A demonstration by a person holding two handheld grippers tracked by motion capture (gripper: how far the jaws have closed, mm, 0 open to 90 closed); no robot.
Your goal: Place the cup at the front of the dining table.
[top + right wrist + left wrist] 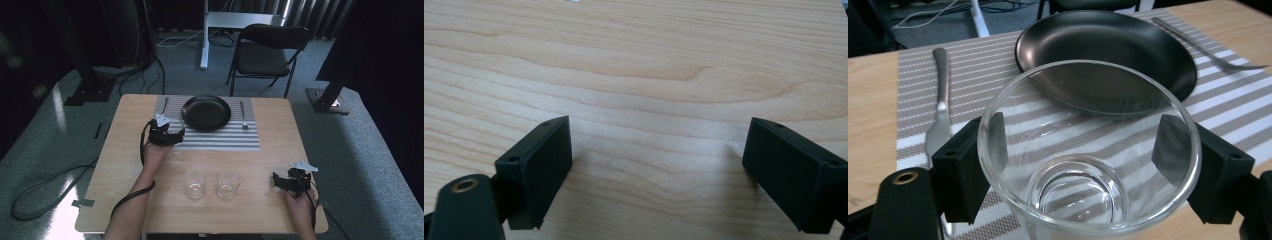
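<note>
A clear drinking glass (1075,196) sits between the jaws of my left gripper (1083,145), whose pads press its sides near the rim. In the high view the left gripper (170,135) is over the front left corner of the striped placemat (220,141). Beyond it lie a black plate (206,112), a knife (165,106) to the plate's left and a fork (243,116) to its right. My right gripper (286,181) is open over bare wood near the table's front right; the right gripper view shows nothing between the jaws of this right gripper (659,155).
Two empty glasses (194,184) (228,185) stand side by side on the wooden table (125,165) near its front edge. A black chair (270,50) stands beyond the far edge. Cables run across the floor at the left.
</note>
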